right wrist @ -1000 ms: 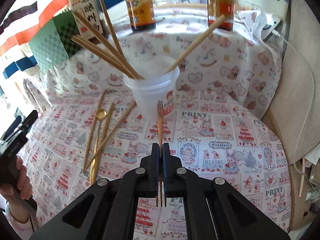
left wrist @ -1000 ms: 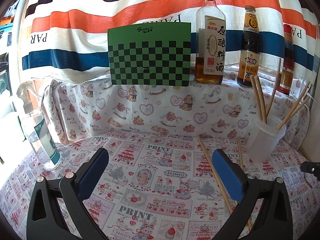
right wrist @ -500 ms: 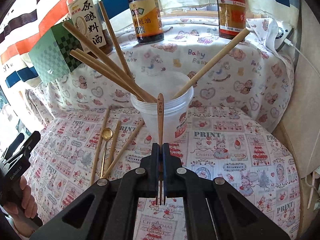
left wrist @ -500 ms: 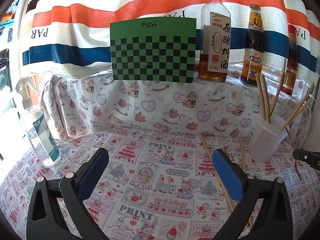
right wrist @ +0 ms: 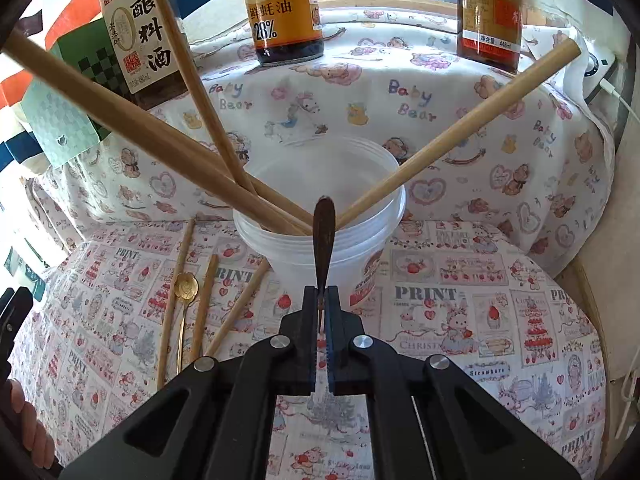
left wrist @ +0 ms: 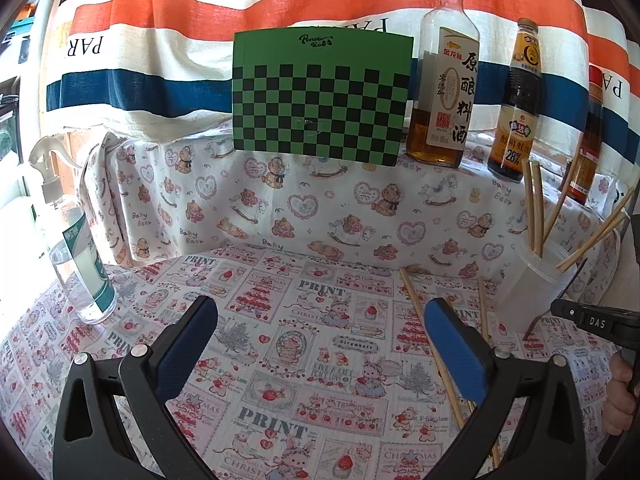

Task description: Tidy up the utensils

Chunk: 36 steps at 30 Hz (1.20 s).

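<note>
Meanwhile, from the left wrist view: left tool (left wrist: 320, 336) spread wide, nothing between its blue pads, hovering over the desk (left wrist: 280, 320). Ahead and to its right, loose chopsticks (left wrist: 434, 354) lie flat on the printed cloth. Further right stands the plastic cup (left wrist: 534, 286) with several sticks leaning in it. Far right edge: the other tool's tip and part of a hand.

Right wrist view: right tool (right wrist: 320, 300) pressed together, pinching a slim dark-handled utensil (right wrist: 323, 236) near its lower end; which kind, I cannot tell. Its free end points up, level with the near rim of the plastic cup (right wrist: 320, 216), directly ahead of the tool. Left of the tool: gold spoon (right wrist: 185, 292) lying among three loose chopsticks.

Step in hand, I judge: carry utensil over the rim and drop it in. Best to lift clear of the rim first, thread between the leaning sticks, release only once the tip is well inside; the cup looks light and could tip.

Surroundings: teddy-print cloth over a raised ledge behind, sauce bottles (right wrist: 286, 8), green checkerboard card (left wrist: 322, 96), spray bottle (left wrist: 74, 248) far left, striped towel backdrop.
</note>
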Each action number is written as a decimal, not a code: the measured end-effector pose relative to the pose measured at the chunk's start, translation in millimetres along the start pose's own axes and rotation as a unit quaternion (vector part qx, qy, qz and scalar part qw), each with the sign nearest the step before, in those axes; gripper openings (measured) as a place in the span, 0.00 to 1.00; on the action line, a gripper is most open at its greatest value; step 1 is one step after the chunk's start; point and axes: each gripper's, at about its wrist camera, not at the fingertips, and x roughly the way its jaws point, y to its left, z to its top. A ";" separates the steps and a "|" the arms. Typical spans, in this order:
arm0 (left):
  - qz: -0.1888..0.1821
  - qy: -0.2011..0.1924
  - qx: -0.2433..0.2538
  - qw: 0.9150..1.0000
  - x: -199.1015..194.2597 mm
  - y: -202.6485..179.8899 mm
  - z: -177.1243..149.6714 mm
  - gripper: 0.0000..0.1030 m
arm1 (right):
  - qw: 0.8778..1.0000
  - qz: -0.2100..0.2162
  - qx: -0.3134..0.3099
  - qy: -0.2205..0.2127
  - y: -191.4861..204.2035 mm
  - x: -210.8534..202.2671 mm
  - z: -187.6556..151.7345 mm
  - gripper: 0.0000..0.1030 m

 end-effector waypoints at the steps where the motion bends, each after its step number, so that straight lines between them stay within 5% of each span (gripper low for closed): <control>1: 0.000 -0.001 0.002 1.000 -0.4 -0.8 -0.3 1.00 | 1.000 -0.001 0.000 -0.003 0.3 1.1 0.2 0.04; 28: -0.006 0.000 -0.011 1.000 -4.2 2.3 3.2 1.00 | 1.000 -0.024 -0.013 -0.006 12.7 15.9 -3.2 0.04; 31: -0.006 0.001 -0.011 1.000 -4.1 2.5 3.2 1.00 | 0.999 -0.037 -0.012 -0.017 14.8 16.0 -5.2 0.15; 36: -0.005 0.002 -0.014 1.000 -3.4 4.5 3.2 1.00 | 0.999 -0.035 0.001 -0.029 7.1 14.6 -5.2 0.15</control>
